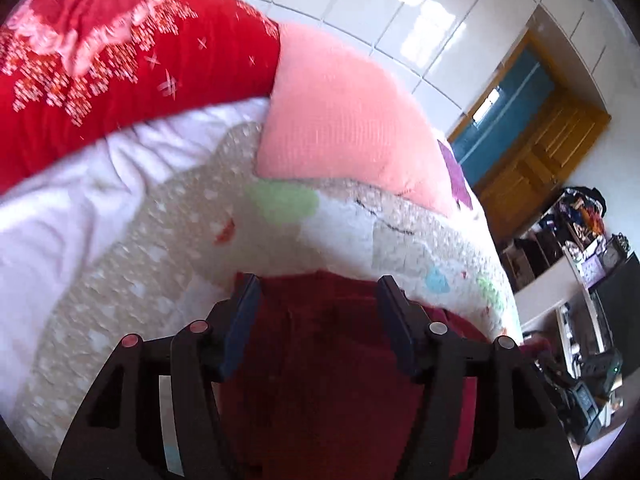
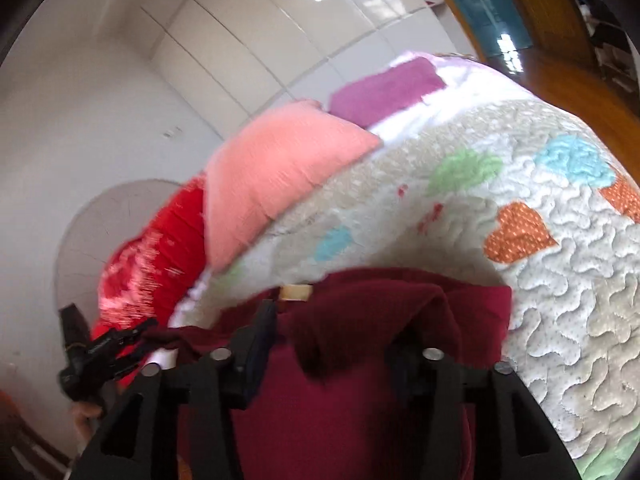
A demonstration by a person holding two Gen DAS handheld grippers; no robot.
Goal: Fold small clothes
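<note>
A dark red knitted garment [image 1: 320, 360] lies on the quilted bedspread [image 1: 200, 240] at the near edge of the bed. My left gripper [image 1: 318, 284] is open, its fingers standing apart over the garment. In the right wrist view the same garment [image 2: 340, 400] shows with a tan label near its top edge. My right gripper [image 2: 332, 316] is open above it; a raised fold of the cloth hides the right finger. The left gripper [image 2: 104, 348] shows at the far left of that view.
A pink pillow [image 1: 340, 128] and a red patterned duvet [image 1: 120, 60] lie further up the bed. A purple cloth [image 2: 384, 88] lies beyond the pillow. White wall panels, a wooden door [image 1: 540, 140] and cluttered shelves [image 1: 580, 260] stand to the right.
</note>
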